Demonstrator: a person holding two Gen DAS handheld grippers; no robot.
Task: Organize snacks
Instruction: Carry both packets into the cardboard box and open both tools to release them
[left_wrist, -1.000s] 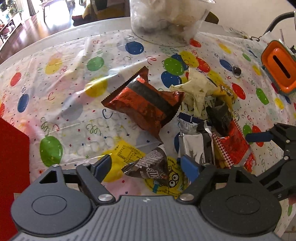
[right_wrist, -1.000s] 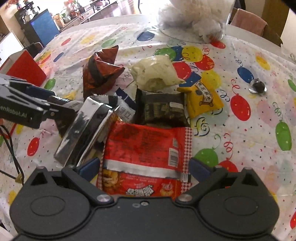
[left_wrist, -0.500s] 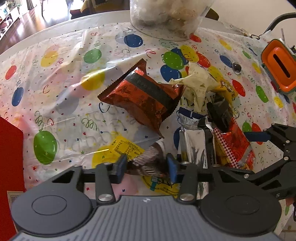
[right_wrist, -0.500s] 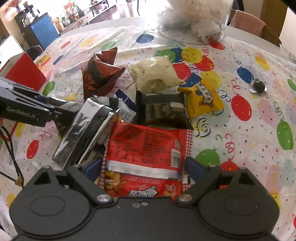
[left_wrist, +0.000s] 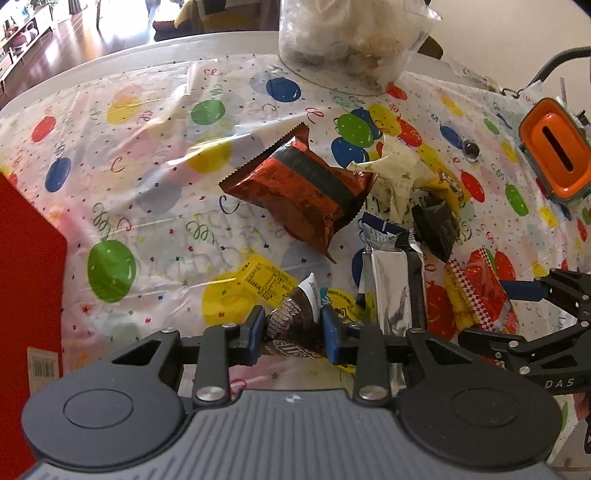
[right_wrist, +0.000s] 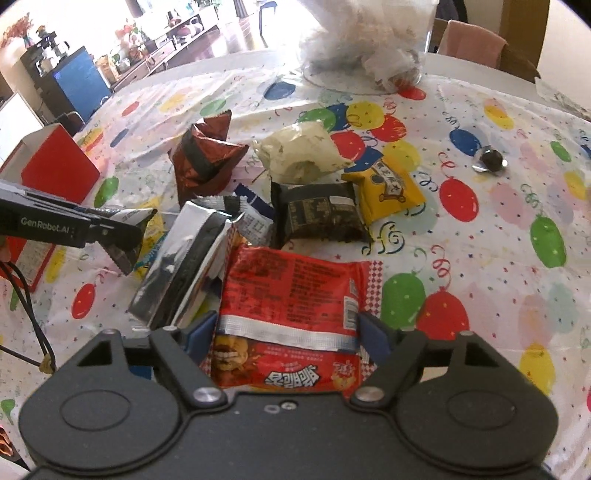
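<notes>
On balloon-print plastic cloth (left_wrist: 155, 206) | left claw (left_wrist: 292, 328) pinching crinkly brown wrapper (left_wrist: 295, 321) | right claw (right_wrist: 286, 334) spread, straddling glossy red packet (right_wrist: 291, 291)

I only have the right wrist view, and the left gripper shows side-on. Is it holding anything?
Observer: Yes. The left wrist view shows the left gripper shut on a small brown packet.
Operator: What's beneath that packet?
Observer: A flat yellow packet, label up, on the cloth.
Operator: Anything else on the table I can't see?
Observer: An orange box with a slot, near the edge on your side.
</notes>
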